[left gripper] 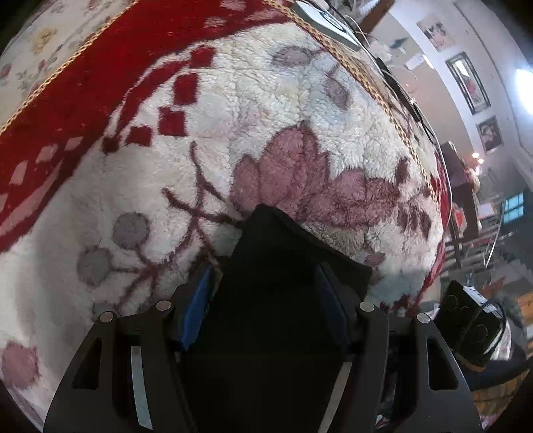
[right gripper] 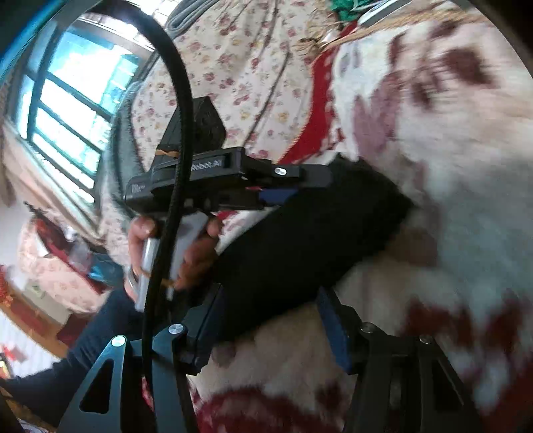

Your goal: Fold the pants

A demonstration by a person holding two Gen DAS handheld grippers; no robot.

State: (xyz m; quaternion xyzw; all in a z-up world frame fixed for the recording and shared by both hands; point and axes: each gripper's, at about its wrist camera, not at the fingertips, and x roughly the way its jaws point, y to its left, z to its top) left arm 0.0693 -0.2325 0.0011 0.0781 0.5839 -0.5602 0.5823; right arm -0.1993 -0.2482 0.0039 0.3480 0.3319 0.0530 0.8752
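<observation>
The black pants (left gripper: pixel 283 266) fill the space between my left gripper's (left gripper: pixel 263 296) blue pads, which close on the cloth above the fleece blanket. In the right wrist view the same black pants (right gripper: pixel 299 239) stretch from my right gripper (right gripper: pixel 269 319) up to the left gripper (right gripper: pixel 293 186), which a hand holds. The right gripper's blue pads (right gripper: pixel 336 333) clamp the near edge of the cloth. Both grippers hold the pants lifted a little over the blanket.
A white fleece blanket (left gripper: pixel 233 116) with pink flowers and a red border covers the bed. A floral sheet (right gripper: pixel 253 66) lies beyond it. A black cable (right gripper: pixel 173 166) crosses the right wrist view. A window (right gripper: pixel 66 106) is at the left. Electronics (left gripper: pixel 333 26) lie at the bed's far edge.
</observation>
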